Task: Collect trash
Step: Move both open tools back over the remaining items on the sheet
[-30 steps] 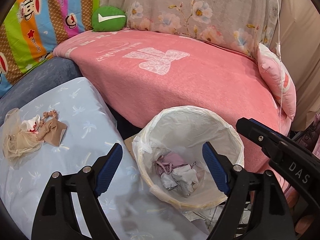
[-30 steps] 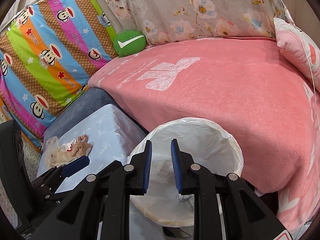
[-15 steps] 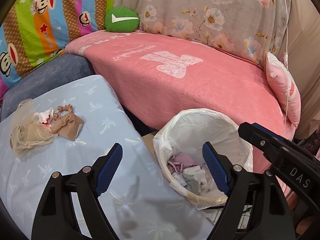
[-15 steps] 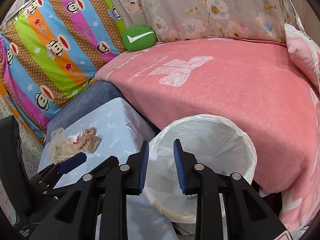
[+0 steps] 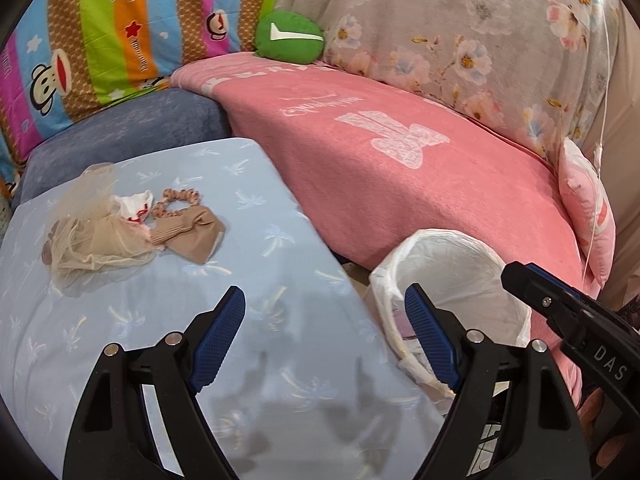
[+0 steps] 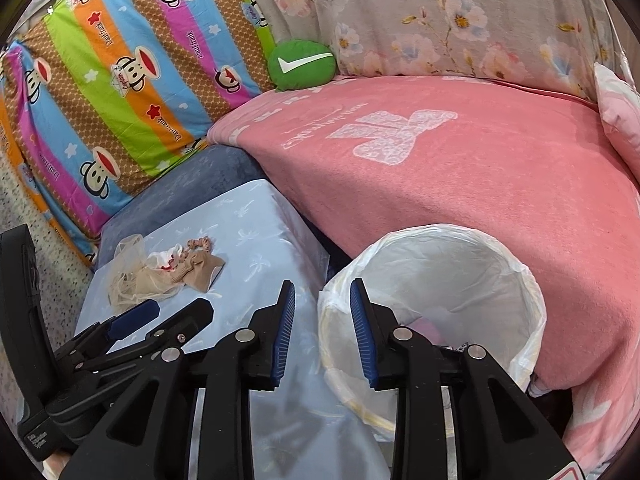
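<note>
A small heap of trash lies on the light blue cloth: beige netting, a tan stocking, a white and red scrap and a peach hair tie. The same trash heap shows at the left in the right wrist view. My left gripper is open and empty over the blue cloth, short of the heap. My right gripper hangs at the near left rim of the white-lined bin, its jaws opening with nothing between them. The bin holds pink and white scraps.
A pink blanket covers the sofa seat behind the bin. A green round cushion, a striped monkey-print pillow, a floral back cushion and a pink pillow ring the seat. A blue-grey cushion lies behind the cloth.
Both grippers have swung left, away from the bin and toward the trash heap, which now sits nearer the middle. The right jaws have spread wider. The left jaws stay wide.
</note>
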`<state>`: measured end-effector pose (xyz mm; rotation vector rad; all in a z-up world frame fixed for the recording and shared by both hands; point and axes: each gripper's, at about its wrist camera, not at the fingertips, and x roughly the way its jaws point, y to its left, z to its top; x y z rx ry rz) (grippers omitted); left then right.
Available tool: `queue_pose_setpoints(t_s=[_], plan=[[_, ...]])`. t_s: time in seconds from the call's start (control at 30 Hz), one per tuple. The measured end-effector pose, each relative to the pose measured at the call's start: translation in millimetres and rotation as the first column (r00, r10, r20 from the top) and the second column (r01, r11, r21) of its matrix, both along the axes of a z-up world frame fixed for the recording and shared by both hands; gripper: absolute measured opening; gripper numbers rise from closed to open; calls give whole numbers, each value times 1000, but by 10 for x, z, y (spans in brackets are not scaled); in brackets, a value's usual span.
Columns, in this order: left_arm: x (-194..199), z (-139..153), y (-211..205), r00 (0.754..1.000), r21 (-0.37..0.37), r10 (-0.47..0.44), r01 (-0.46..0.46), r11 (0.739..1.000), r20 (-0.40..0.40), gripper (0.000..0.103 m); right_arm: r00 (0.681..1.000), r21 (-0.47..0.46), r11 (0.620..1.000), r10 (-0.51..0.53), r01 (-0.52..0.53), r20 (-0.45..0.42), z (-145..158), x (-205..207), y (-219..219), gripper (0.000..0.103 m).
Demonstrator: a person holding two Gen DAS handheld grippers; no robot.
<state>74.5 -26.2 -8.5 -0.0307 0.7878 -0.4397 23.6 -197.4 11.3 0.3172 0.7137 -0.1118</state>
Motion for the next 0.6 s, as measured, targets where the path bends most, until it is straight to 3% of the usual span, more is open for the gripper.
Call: queue_pose_setpoints(t_s=[0.6], plan=[[296,-141,1036,980,-17,194,-195,981,-40,82,988,-28,989,143,-145,-56,-160,432,864,38]])
